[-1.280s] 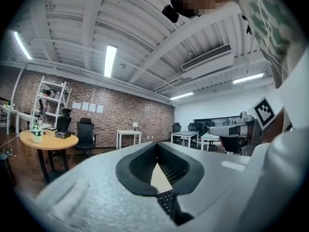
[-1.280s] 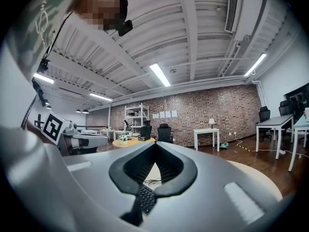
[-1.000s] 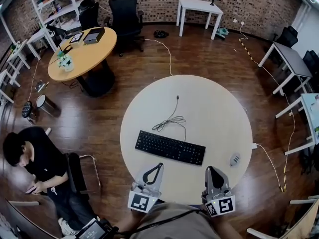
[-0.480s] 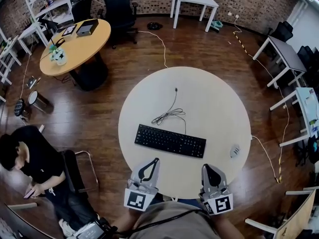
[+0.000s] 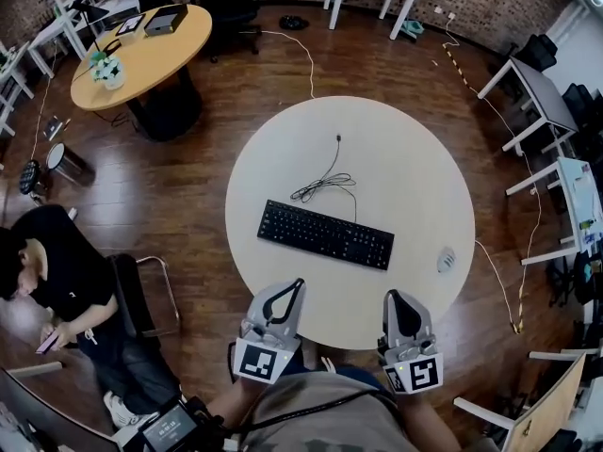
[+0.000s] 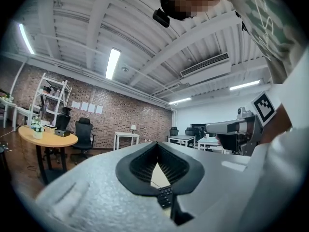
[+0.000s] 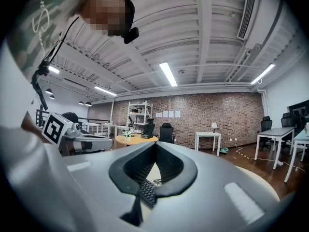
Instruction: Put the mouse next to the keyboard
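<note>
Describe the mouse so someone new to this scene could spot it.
Find the big round cream table in the middle of the head view. The mouse lies near its right edge, clear of the black keyboard, off its right end. It is the only small, pale, rounded thing there; the keyboard and loose cable are dark.

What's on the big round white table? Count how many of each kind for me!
keyboard: 1
mouse: 1
cable: 1
Total: 3
</note>
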The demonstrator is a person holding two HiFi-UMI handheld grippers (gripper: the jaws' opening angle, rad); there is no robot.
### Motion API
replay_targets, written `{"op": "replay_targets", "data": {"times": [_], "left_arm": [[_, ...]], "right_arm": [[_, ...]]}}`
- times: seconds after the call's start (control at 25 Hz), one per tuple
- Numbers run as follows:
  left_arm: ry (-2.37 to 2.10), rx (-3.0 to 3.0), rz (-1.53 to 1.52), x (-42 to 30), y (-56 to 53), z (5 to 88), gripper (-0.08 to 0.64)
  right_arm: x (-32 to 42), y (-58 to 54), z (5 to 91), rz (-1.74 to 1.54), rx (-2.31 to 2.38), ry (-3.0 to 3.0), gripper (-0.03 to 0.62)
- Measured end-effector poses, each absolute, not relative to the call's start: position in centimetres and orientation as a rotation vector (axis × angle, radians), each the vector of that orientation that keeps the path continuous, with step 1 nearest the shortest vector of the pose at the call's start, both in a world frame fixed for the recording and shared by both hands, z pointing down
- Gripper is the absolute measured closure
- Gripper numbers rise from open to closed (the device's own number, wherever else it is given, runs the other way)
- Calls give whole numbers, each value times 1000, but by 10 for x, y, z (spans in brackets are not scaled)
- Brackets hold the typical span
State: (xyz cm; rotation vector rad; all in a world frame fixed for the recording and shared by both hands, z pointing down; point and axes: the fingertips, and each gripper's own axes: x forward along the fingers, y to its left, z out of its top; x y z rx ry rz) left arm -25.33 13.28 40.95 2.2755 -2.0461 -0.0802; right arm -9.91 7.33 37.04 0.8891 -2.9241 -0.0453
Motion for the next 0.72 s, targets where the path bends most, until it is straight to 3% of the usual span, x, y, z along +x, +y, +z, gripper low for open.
{"op": "replay_targets", "data": {"times": [0.32,0.72], "left_arm": [[-2116,2225,-80,-197,180,388,558],[-2177,2284,-23,-44,269,376,558]], "right_arm": [[-24,117,363,13,958,-2953,588],[101,214,345,-48,877,-3089,588]]}}
